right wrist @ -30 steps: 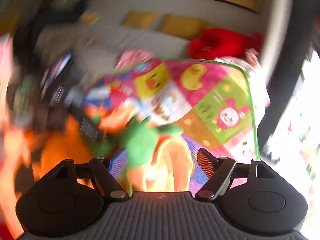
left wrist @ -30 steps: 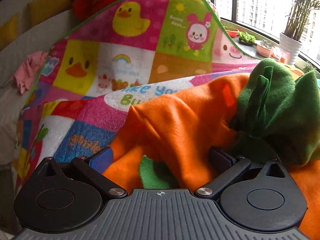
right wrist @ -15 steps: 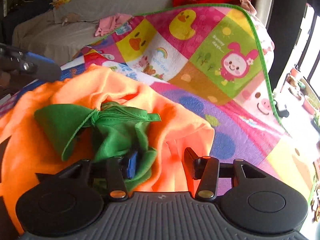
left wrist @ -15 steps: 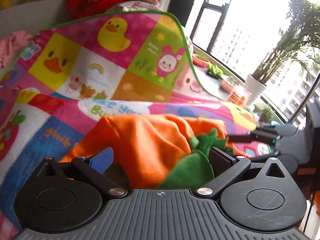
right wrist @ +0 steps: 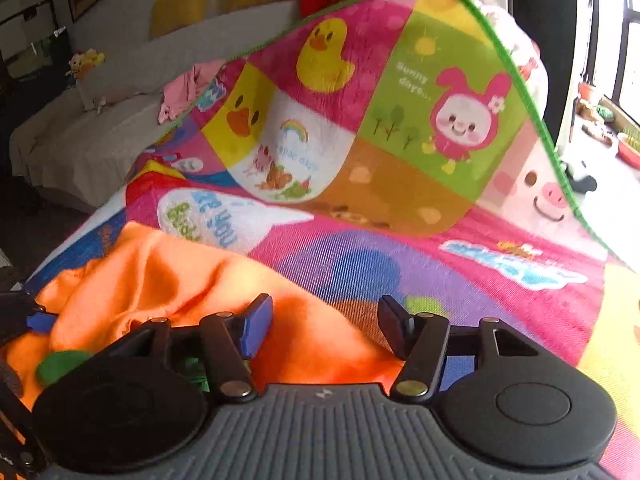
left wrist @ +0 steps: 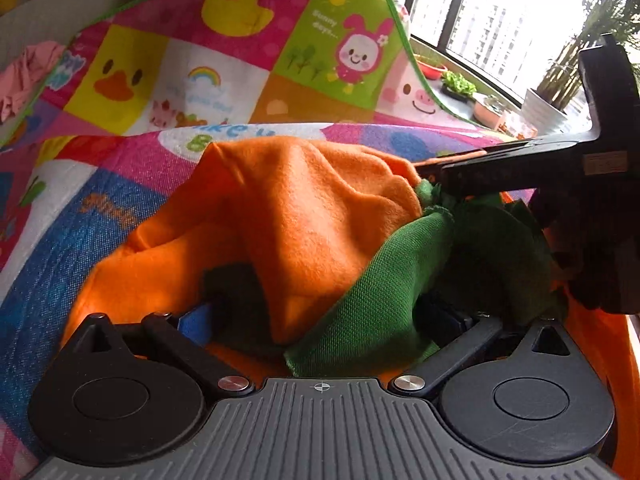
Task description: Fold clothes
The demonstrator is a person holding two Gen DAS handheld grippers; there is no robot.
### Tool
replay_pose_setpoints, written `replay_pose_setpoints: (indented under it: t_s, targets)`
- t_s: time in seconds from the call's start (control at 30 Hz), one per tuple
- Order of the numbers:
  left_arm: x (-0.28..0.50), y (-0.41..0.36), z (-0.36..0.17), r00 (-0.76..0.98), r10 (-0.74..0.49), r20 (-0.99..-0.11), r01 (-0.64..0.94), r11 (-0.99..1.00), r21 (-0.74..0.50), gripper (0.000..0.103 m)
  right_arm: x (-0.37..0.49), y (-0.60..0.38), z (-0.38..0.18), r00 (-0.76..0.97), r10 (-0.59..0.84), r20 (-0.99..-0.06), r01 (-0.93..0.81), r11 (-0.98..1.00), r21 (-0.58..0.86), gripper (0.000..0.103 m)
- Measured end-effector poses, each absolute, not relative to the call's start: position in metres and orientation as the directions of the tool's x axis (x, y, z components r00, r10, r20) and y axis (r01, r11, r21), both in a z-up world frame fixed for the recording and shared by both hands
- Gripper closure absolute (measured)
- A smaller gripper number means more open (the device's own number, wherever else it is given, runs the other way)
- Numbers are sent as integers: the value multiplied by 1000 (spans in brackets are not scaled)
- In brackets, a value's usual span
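We see the fleece garment point(left wrist: 304, 216) bunched on the play mat point(left wrist: 120, 200), right before our left claw point(left wrist: 320, 320), and our right claw point(right wrist: 324, 324) sits at its right edge. Behind it the mat curls upward. Further back-left runs the sofa point(right wrist: 88, 136), a small garment point(right wrist: 188, 88) lying on it.

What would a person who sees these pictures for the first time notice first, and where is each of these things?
The orange garment with its green part draws the eye first: it lies bunched right in front of the left gripper, whose fingers are wide apart with cloth between them. Under and behind it spreads the bright cartoon mat with ducks and a pink rabbit, its far end rising. The right gripper is open over the orange edge.
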State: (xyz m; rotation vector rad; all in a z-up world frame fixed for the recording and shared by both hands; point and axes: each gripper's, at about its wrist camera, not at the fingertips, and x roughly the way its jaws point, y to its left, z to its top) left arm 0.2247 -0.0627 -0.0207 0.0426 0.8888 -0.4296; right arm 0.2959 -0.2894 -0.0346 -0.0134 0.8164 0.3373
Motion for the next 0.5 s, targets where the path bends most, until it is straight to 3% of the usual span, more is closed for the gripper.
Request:
replay_pose_setpoints:
  t_s: [0.07,0.13,0.17,0.5]
  targets:
    - [224,-60,-17,546,-354,-759,376,914,-155,0,289,-285,-37,644,279,-713,-304,948,97,51]
    - [224,-50,-7,541,-371,-755,351,915,-199,0,276,-284,-30,647,298,-702,-310,944,116,86]
    - [222,-44,1,551,-378,-744,339,916,-214,0,267,-281,-24,653,308,-692,-322,940,114,90]
    - [161,15,82,746,-353,-564,264,935,-236,0,133,-236,41,714,388,-584,-543,833,-110,94]
